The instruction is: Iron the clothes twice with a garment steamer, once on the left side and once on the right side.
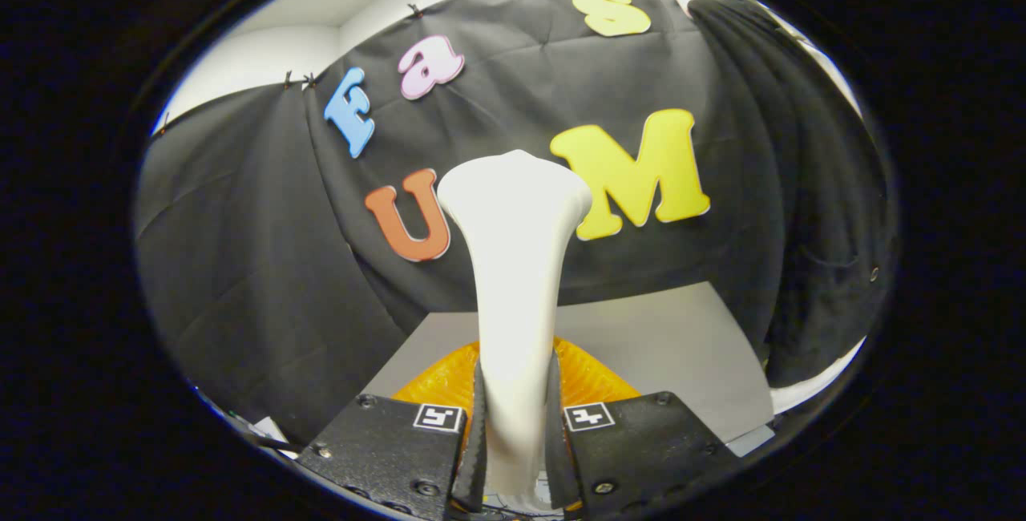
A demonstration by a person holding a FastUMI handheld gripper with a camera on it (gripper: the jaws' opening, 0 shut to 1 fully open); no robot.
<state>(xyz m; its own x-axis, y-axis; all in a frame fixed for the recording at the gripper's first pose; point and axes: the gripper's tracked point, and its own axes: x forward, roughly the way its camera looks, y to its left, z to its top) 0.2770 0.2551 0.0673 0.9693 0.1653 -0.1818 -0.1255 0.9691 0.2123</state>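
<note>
- While the tongs (515,425) point at the booth's black wall (240,264), both fingers (479,425) press on the steamer (515,264), one at each side of its white handle.
- Steamer stands upright between the fingers, its narrow neck clamped and its wide flared head up above them, in front of the wall.
- Just beyond the fingers, something orange and ribbed (589,377) lies on the grey surface (673,345), partly hidden behind the steamer.
- Black cloth (801,224) hangs at the right of the surface.
</note>
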